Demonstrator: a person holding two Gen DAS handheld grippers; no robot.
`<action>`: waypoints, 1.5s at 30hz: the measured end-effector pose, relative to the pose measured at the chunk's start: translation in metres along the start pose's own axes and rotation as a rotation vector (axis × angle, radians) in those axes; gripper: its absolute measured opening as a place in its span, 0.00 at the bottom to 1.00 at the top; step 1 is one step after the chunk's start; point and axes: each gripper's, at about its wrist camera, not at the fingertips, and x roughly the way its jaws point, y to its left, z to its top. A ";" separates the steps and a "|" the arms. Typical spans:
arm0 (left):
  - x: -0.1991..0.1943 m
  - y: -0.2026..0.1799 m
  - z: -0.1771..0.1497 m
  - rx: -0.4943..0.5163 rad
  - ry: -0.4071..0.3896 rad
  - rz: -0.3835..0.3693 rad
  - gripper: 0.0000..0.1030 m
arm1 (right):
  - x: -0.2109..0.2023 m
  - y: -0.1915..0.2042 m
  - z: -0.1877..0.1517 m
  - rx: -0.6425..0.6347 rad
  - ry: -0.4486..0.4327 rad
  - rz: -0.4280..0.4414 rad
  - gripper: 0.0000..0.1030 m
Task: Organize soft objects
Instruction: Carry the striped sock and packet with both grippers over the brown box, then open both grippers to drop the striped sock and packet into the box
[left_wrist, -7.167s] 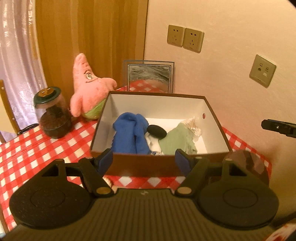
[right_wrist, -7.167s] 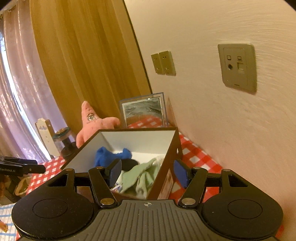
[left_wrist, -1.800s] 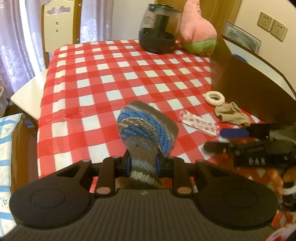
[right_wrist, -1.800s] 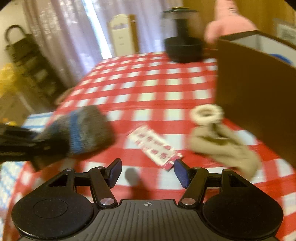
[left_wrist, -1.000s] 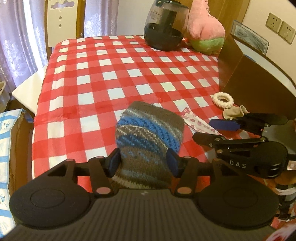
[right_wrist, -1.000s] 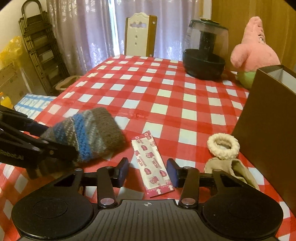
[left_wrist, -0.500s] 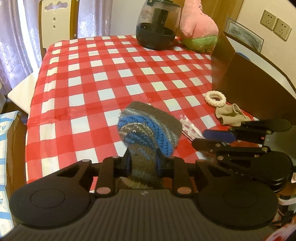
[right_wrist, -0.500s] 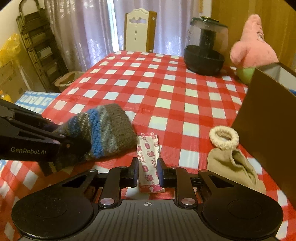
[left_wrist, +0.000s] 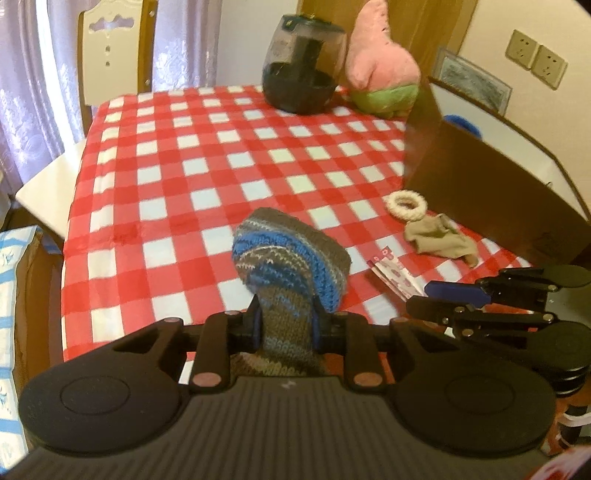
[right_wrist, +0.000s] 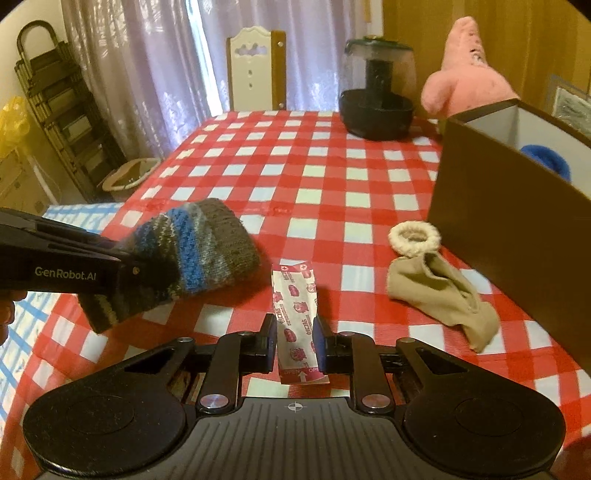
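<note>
The left tongs (left_wrist: 284, 325) had clamped the knitted sock (left_wrist: 291, 258) above the worktop (left_wrist: 184, 177); at their 3 o'clock, the right tongs (right_wrist: 294, 341) pinched the printed packet (right_wrist: 295, 310).

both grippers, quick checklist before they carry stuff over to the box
1. Left gripper shut on the knitted sock: ok.
2. Right gripper shut on the plaster packet: ok.
3. Packet off the tablecloth: cannot tell.
4. Brown box open on top: ok; room inside cannot tell, only a blue cloth shows.
5. Loose items cleared: not ok, the beige sock and white scrunchie lie beside the box.
</note>
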 end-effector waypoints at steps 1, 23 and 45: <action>-0.002 -0.002 0.002 0.005 -0.007 -0.006 0.21 | -0.004 -0.001 0.001 0.006 -0.007 -0.005 0.20; -0.045 -0.077 0.065 0.147 -0.175 -0.150 0.21 | -0.103 -0.034 0.035 0.173 -0.186 -0.195 0.20; 0.049 -0.183 0.194 0.308 -0.176 -0.389 0.21 | -0.105 -0.148 0.111 0.701 -0.222 -0.691 0.21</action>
